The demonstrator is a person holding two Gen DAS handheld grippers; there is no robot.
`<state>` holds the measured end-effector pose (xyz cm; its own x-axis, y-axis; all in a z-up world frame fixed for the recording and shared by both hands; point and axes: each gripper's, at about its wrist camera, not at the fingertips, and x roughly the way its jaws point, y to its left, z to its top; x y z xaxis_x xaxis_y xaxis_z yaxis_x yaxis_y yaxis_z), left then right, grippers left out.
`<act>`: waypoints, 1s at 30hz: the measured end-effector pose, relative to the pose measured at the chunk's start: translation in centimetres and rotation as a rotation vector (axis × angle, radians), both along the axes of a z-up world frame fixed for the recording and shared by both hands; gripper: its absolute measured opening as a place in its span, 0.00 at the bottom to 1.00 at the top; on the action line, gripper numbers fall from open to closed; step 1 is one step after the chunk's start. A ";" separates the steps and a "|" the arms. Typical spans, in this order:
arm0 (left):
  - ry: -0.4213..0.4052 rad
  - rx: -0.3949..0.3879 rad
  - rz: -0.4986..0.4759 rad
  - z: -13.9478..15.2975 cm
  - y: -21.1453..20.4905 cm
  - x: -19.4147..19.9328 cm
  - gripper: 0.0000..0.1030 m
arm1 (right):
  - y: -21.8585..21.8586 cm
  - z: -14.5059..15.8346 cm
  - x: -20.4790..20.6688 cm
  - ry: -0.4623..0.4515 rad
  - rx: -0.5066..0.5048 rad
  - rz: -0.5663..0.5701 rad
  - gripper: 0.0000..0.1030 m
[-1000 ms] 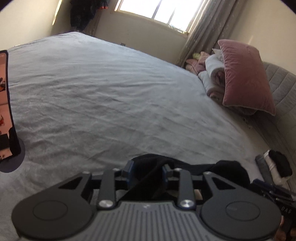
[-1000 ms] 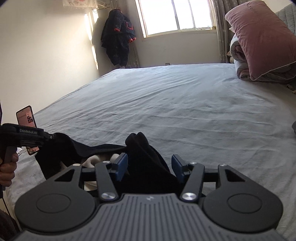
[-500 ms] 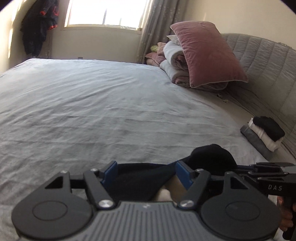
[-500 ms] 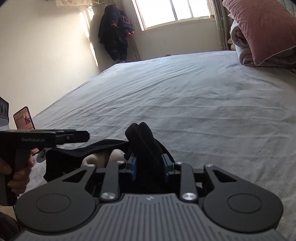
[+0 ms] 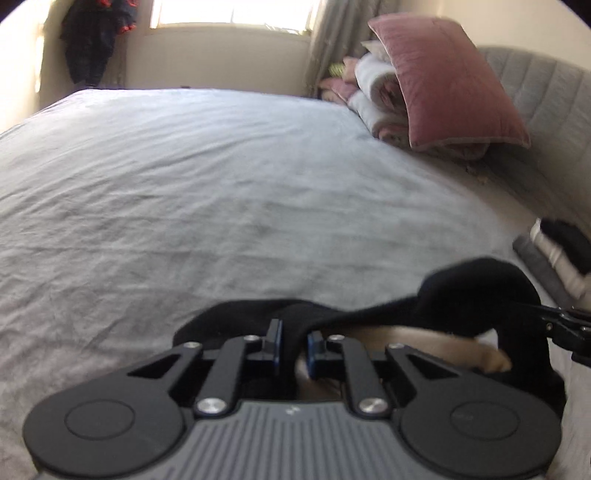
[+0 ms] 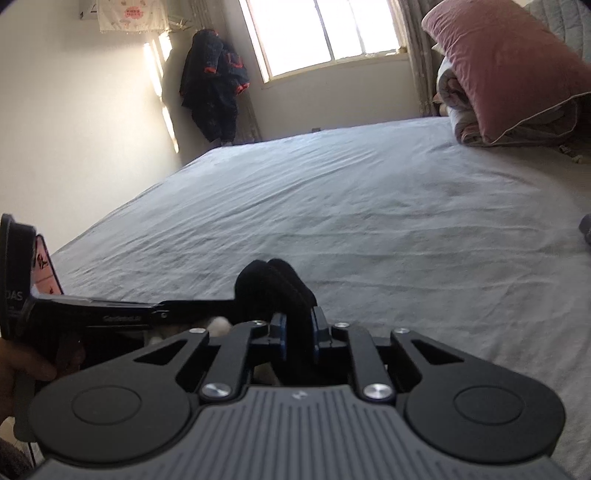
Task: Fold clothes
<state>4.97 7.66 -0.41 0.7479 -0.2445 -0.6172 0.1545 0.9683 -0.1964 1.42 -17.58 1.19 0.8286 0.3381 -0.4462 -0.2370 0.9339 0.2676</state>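
I see my left gripper low in its own view, and its jaws are closing on a black piece of clothing. The cloth sits between the two blue pads and they pinch it. The black cloth hangs over the near edge of the big grey bed and runs off to the right, where it makes a dark lump. Under it I can see something pale, but I cannot tell what it is. At the far right edge a bit of my other tool pokes in. Past it there is a small pile of folded clothes on the bed. Far back on the right a pink pillow leans on rolled blankets.

In the right view, a hand at the left edge holds the left tool. In the middle, my right gripper is closing its jaws too, and the same black cloth is squeezed between its pads and sticks up in a fold. A dark coat hangs on the wall beside the bright window
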 end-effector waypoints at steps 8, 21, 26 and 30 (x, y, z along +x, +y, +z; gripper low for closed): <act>-0.136 -0.067 0.096 2.6 2.3 -2.5 0.12 | -4.6 2.3 -1.9 -0.077 0.056 -0.172 0.14; -0.179 -0.175 0.228 3.6 5.9 -5.2 0.11 | -11.0 2.9 -3.7 -0.080 0.094 -0.365 0.14; -0.168 -0.154 0.218 3.2 5.4 -5.3 0.11 | -10.8 2.0 -3.8 0.003 0.079 -0.319 0.20; -0.154 -0.148 0.200 3.1 5.0 -5.2 0.12 | -9.6 1.4 -3.9 0.039 0.037 -0.244 0.33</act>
